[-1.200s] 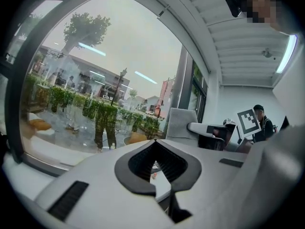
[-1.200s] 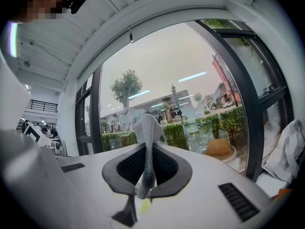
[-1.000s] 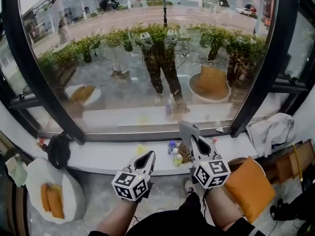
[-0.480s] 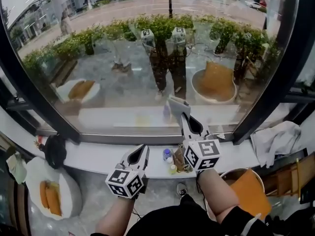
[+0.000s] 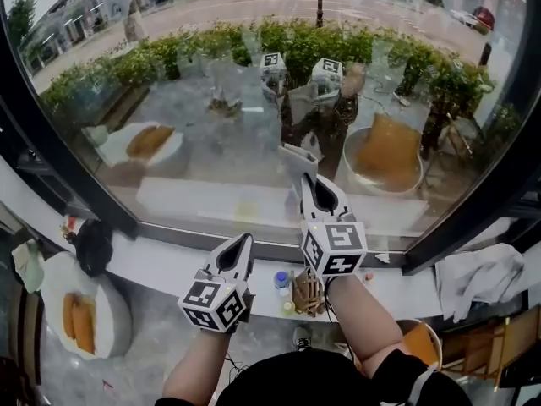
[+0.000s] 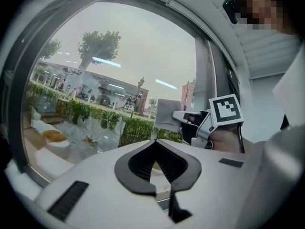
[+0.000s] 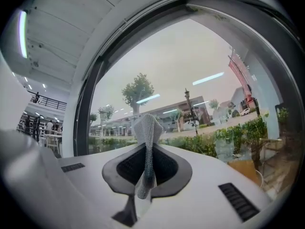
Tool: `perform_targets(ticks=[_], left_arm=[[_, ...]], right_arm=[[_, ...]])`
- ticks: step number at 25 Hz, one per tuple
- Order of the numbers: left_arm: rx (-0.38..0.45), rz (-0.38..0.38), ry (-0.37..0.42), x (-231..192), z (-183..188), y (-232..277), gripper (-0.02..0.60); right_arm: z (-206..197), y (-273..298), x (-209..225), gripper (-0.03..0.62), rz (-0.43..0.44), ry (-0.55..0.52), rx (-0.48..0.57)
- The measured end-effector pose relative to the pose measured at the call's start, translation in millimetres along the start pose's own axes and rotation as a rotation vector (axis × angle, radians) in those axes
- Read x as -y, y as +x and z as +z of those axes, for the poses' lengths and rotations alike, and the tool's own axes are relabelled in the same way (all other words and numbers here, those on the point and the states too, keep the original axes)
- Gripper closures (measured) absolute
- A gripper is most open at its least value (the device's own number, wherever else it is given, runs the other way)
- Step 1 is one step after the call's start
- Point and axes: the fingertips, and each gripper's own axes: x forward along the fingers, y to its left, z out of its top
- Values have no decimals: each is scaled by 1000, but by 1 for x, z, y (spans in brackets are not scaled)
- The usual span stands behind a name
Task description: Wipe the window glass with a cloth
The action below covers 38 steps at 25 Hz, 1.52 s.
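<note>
The window glass [image 5: 211, 100] fills the upper head view, curved, in a dark frame. My right gripper [image 5: 309, 184] is raised in front of its lower middle, shut on a grey cloth [image 5: 297, 161] that sticks up past the jaw tips, close to the pane. In the right gripper view the cloth [image 7: 147, 132] stands folded between the closed jaws of the right gripper [image 7: 147, 151]. My left gripper [image 5: 242, 244] hangs lower, over the white sill [image 5: 152, 265], shut with nothing in it. The left gripper view shows the left gripper [image 6: 155, 146] closed and the right gripper's cloth [image 6: 167, 114] beyond.
Small bottles [image 5: 281, 279] and a black object [image 5: 93, 245] sit on the sill. A white cloth [image 5: 478, 273] lies on the ledge at the right. Below left is a round white seat [image 5: 110, 328] with orange cushions; an orange cushion [image 5: 418, 341] is at lower right.
My right gripper has risen and moved forward toward the glass with the cloth in it. The left gripper stayed low near the sill.
</note>
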Motion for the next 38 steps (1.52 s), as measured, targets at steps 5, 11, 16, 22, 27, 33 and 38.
perform_targets(ticks=[5,11,16,22,27,33,38], left_arm=[[19,69,-5,-7,7,22,574],[20,97,5,-18,16,39,574],[8,63,13,-36,26,50,574],[-32,0,29,-64,31,56,574],[-31,-55,32,-78,38,65,574],[-42,-120,29,-81,38,78,574],[-54,-175,15,-82,34,89,574]], right_arm=[[7,33,7,554,62,4,2],[18,67,-2,554,106,12,13],[16,86,-10,554,87,20,5],[8,106,-17,554,19,22,-6],[4,116,-21,554,-32,1,-9],[5,123,-13,554,-108,-27,-6],[4,126,-4,554,-172,-39,-10]])
